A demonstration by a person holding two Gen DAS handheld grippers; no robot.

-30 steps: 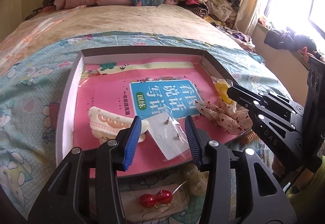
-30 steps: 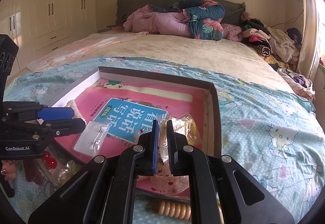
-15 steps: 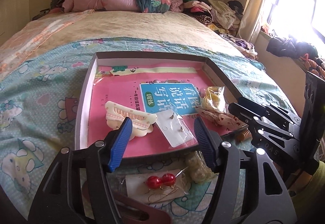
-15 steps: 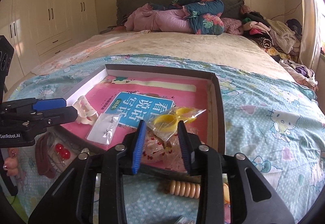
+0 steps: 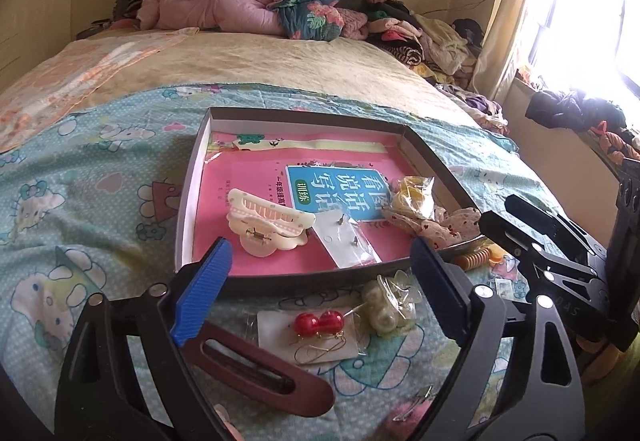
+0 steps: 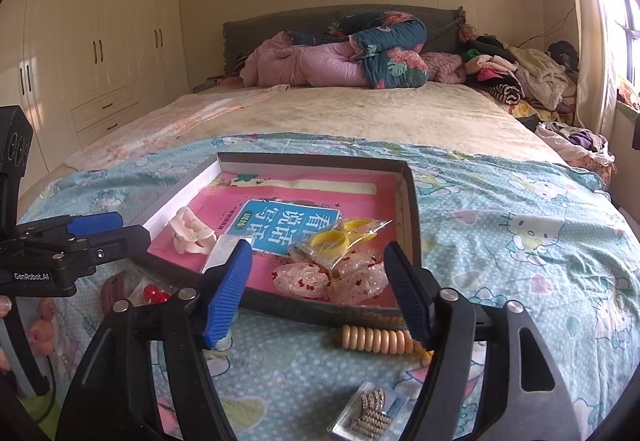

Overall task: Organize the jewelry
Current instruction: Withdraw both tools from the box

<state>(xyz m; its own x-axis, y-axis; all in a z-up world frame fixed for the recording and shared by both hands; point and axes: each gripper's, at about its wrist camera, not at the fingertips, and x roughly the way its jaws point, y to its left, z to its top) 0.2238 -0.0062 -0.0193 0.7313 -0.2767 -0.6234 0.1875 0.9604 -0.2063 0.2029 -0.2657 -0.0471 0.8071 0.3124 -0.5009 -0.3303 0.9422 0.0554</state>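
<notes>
L gripper (image 5: 320, 289) jaws just opened wide, nothing btwn, over red earring card (image 5: 316, 333) on bed; R gripper (image 6: 318, 293) jaws also just opened wide, empty; cream hair claw (image 5: 266, 229), earring bag (image 5: 346, 245), scrunchie (image 6: 332, 279) lie in box (image 5: 304, 283).

Strong daylight pours through the blown-out glass window (image 5: 592, 21) at the right, washing the cream fabric curtain (image 5: 516, 13) to glare. The rest is dimmer yet sharp. Fisheye bending curves both views' edges, whose corners go black.
</notes>
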